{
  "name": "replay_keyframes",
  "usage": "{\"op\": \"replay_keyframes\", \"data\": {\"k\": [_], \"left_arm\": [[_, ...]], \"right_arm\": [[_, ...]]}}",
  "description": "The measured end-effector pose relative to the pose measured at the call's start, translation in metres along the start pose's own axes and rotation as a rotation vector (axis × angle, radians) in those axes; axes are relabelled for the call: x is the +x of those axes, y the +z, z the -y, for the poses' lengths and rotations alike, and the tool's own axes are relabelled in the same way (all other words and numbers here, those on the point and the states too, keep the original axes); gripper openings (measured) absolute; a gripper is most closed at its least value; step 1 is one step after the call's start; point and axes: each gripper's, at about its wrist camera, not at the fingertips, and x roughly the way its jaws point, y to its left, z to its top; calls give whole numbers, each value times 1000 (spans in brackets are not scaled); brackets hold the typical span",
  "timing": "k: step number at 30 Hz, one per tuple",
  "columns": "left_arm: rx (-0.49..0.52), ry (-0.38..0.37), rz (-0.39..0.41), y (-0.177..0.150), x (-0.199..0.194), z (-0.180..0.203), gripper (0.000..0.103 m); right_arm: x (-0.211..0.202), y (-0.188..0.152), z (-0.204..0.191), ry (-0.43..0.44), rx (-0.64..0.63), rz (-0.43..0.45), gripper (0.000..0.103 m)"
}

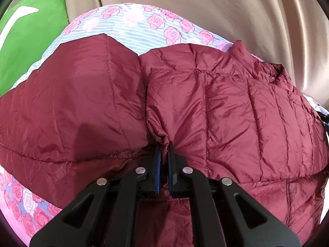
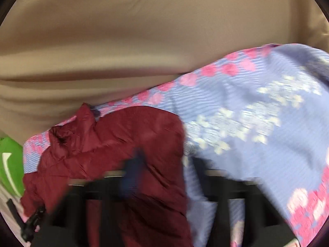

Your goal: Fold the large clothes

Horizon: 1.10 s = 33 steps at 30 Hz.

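A maroon quilted puffer jacket (image 1: pixel 236 103) lies spread on a floral blue-and-pink sheet (image 1: pixel 131 26). My left gripper (image 1: pixel 163 146) is shut on the cuff of a sleeve (image 1: pixel 174 90) that is folded across the jacket body. In the right wrist view the picture is motion-blurred. The jacket (image 2: pixel 123 144) lies at lower left on the sheet (image 2: pixel 257 113). My right gripper (image 2: pixel 166 164) looks spread wide, one finger over the jacket and one over the sheet, with nothing between them.
A tan leather sofa back (image 1: pixel 226 6) rises behind the sheet; it also fills the top of the right wrist view (image 2: pixel 144 30). A green cushion (image 1: pixel 26 47) sits at the far left. The other gripper's black frame (image 2: pixel 30 224) shows at lower left.
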Motion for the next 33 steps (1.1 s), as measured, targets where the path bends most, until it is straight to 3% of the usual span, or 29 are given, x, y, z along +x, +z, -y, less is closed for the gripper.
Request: {"op": "replay_keyframes", "data": {"k": [2,4,6,8,10,12,13,16,19,20,22,23,25,28,33], "left_arm": [[4,0,4,0,0,0,4],[12,4,7,-2,0,1,4],[13,0,8,-4,0,2,6],[7,-8,10,-4,1,1,6],[-3,-21,10,-4,2,-1,6],[-14,-35,12,-4,3,-2,6],[-16,-39,13,-4,3,-3,6],[-12,-40,15,-4,3,-2,6],[-8,-39,17,-5,3,-2,7],[-9,-39,16,-5,2,-2,7],[-11,-41,12,-6,2,-3,8],[-7,-41,11,-6,2,-2,11],[5,-42,7,-8,1,-1,13],[36,-45,-6,-12,1,6,20],[73,-17,-14,-13,3,12,21]], "right_arm": [[-2,10,3,32,26,40,7],[3,16,7,-32,18,61,5],[31,14,13,-132,-17,-44,5],[32,7,13,-157,-55,-57,6],[1,1,7,-170,-106,32,16],[-41,-14,7,-132,-136,104,52],[-54,-21,9,-107,-144,115,58],[-78,-55,14,-53,-194,59,63],[-73,-85,14,-74,-255,-14,65],[-66,-89,15,-92,-268,-33,63],[-59,-98,20,-104,-268,-59,19],[-56,-101,25,-82,-251,-76,6],[-57,-106,39,-77,-205,-81,6],[-37,-121,50,-144,-239,-146,6],[-69,-101,39,-165,-192,-74,12]]}}
